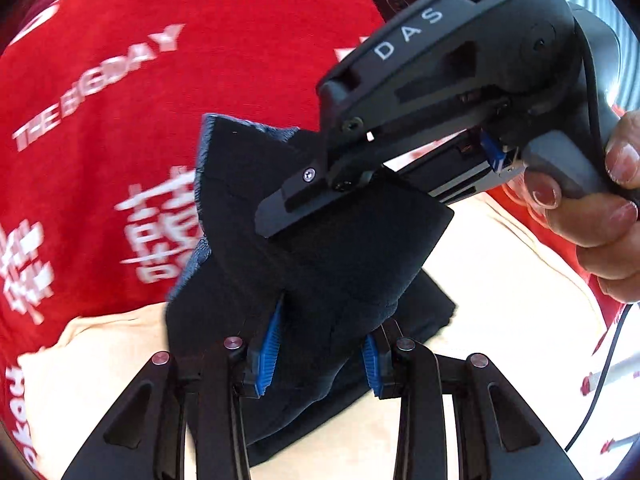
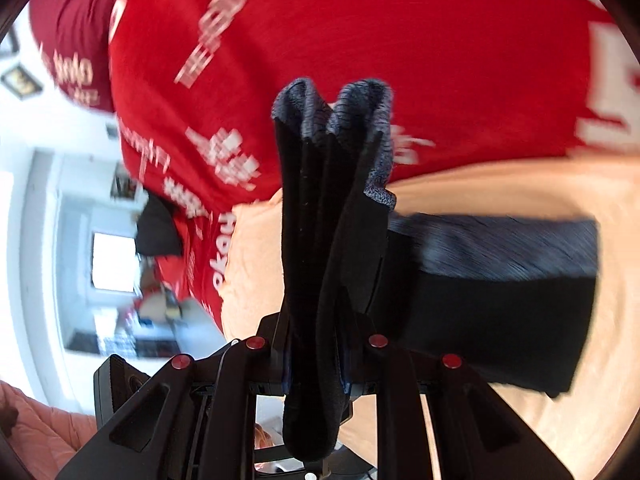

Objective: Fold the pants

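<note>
Left gripper (image 1: 320, 360): low centre of the left wrist view, blue pads pinching a thick bunch of the pants (image 1: 320, 280). A firm bite, probably so the stacked layers cannot slide apart mid-air.
Right gripper (image 2: 316, 364): bottom centre of its own view, pressed together on a bundled edge that stands up between the fingers. In the left view it reaches in from the upper right and bites the same cloth higher up.
Hand (image 1: 600, 208): right edge of the left view, wrapped round the right tool's handle.
Pants: dark with a grey knit lining, lifted between both tools; the rest trails lower right in the right view, onto the peach cover (image 2: 520, 188).
Why two grips: likely to carry one end over as a fold.
Red shirt (image 1: 160, 80): fills the upper frames, close behind.
</note>
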`<act>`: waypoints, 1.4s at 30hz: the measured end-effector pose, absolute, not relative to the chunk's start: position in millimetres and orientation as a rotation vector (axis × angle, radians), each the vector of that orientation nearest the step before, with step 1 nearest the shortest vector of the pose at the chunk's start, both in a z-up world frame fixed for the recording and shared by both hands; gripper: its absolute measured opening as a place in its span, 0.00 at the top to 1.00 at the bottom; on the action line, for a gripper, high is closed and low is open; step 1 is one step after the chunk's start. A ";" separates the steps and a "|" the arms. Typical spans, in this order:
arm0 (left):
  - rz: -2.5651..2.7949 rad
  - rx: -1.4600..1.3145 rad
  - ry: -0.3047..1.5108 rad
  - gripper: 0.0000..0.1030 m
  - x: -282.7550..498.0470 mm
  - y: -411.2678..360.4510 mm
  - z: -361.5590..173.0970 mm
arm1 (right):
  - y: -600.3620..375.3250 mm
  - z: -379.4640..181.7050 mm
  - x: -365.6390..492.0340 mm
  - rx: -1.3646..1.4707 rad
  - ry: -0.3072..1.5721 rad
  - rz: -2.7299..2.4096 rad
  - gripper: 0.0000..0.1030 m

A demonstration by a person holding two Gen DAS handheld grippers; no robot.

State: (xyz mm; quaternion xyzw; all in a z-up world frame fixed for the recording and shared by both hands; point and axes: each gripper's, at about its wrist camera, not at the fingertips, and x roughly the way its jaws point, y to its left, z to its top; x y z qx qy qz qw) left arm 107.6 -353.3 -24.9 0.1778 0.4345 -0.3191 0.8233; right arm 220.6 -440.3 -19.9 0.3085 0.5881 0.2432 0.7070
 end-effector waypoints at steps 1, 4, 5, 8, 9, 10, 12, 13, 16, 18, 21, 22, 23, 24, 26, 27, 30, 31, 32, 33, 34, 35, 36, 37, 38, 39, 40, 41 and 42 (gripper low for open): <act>-0.687 0.392 0.933 0.65 103.8 -363.4 -29.6 | -458.0 -27.5 212.9 0.711 1.300 0.519 0.81; -0.710 0.434 0.982 0.65 92.4 -394.9 -53.9 | -497.1 -50.9 197.7 0.768 1.303 0.465 0.81; -0.715 0.447 1.004 0.65 89.0 -405.2 -63.6 | -508.4 -58.4 194.5 0.782 1.306 0.451 0.81; -0.702 0.478 1.048 0.65 82.0 -421.7 -86.3 | -531.0 -89.3 184.2 0.806 1.318 0.412 0.82; -0.696 0.485 1.061 0.65 80.8 -426.2 -92.6 | -537.3 -98.2 181.6 0.809 1.322 0.402 0.82; -0.688 0.493 1.074 0.65 79.6 -428.8 -98.4 | -543.0 -109.4 179.8 0.812 1.328 0.389 0.82; -0.667 0.524 1.092 0.61 78.2 -433.2 -105.4 | -547.3 -120.5 177.0 0.816 1.333 0.386 0.81; -0.659 0.533 1.104 0.52 77.2 -434.8 -107.9 | -548.0 -126.5 176.9 0.811 1.336 0.385 0.81; -0.656 0.507 1.142 0.48 76.7 -430.5 -105.5 | -549.4 -134.2 177.1 0.798 1.337 0.368 0.77; -0.634 0.511 1.166 0.34 75.2 -424.0 -99.3 | -545.3 -131.7 178.0 0.763 1.345 0.342 0.75; -0.590 0.452 1.177 0.28 81.3 -404.8 -84.1 | -553.5 -128.6 170.5 0.679 1.377 0.303 0.74; -0.555 0.438 1.179 0.28 88.3 -395.6 -78.6 | -553.3 -125.6 170.0 0.646 1.391 0.282 0.71; -0.511 0.428 1.176 0.28 98.0 -385.9 -74.2 | -554.6 -123.3 168.8 0.614 1.401 0.263 0.70; -0.459 0.419 1.174 0.28 109.3 -375.8 -70.8 | -555.4 -119.1 168.2 0.572 1.408 0.243 0.70; -0.345 0.384 1.181 0.28 136.6 -355.3 -68.2 | -555.8 -109.1 169.6 0.496 1.403 0.208 0.70; -0.297 0.354 1.188 0.28 150.6 -344.8 -68.3 | -560.0 -102.4 170.2 0.457 1.390 0.189 0.70; -0.155 0.225 1.225 0.28 201.1 -307.3 -78.8 | -560.3 -88.4 180.1 0.421 1.340 0.183 0.70; -0.116 0.191 1.250 0.28 215.6 -297.1 -87.6 | -557.5 -85.3 185.4 0.424 1.323 0.196 0.70; -0.074 0.168 1.278 0.28 224.0 -286.5 -97.7 | -553.5 -84.3 190.5 0.427 1.316 0.211 0.70; -0.050 0.146 1.311 0.28 234.1 -279.6 -110.0 | -548.6 -84.4 195.5 0.427 1.315 0.225 0.70; -0.049 0.122 1.339 0.28 237.2 -275.8 -120.1 | -541.7 -86.4 201.4 0.418 1.314 0.234 0.70; -0.049 0.106 1.364 0.28 238.6 -272.4 -129.6 | -535.5 -89.1 205.8 0.408 1.314 0.239 0.69; -0.050 0.098 1.381 0.28 237.2 -269.5 -137.2 | -530.0 -92.3 209.0 0.390 1.317 0.242 0.69; -0.054 0.098 1.379 0.23 233.8 -267.7 -141.0 | -524.4 -99.1 210.4 0.363 1.330 0.235 0.70; -0.055 0.111 1.363 0.16 229.0 -266.6 -142.7 | -521.4 -104.8 210.9 0.346 1.348 0.223 0.70; -0.057 0.122 1.353 0.13 226.2 -266.3 -144.0 | -519.7 -112.8 210.2 0.334 1.367 0.208 0.70; -0.068 0.124 1.354 0.12 224.5 -266.1 -147.5 | -518.9 -118.4 208.7 0.320 1.366 0.198 0.70; -0.081 0.113 1.361 0.12 222.3 -264.0 -149.2 | -518.5 -120.3 207.1 0.311 1.360 0.202 0.71; -0.088 0.101 1.364 0.12 221.1 -262.2 -149.5 | -518.8 -120.3 205.4 0.305 1.352 0.206 0.71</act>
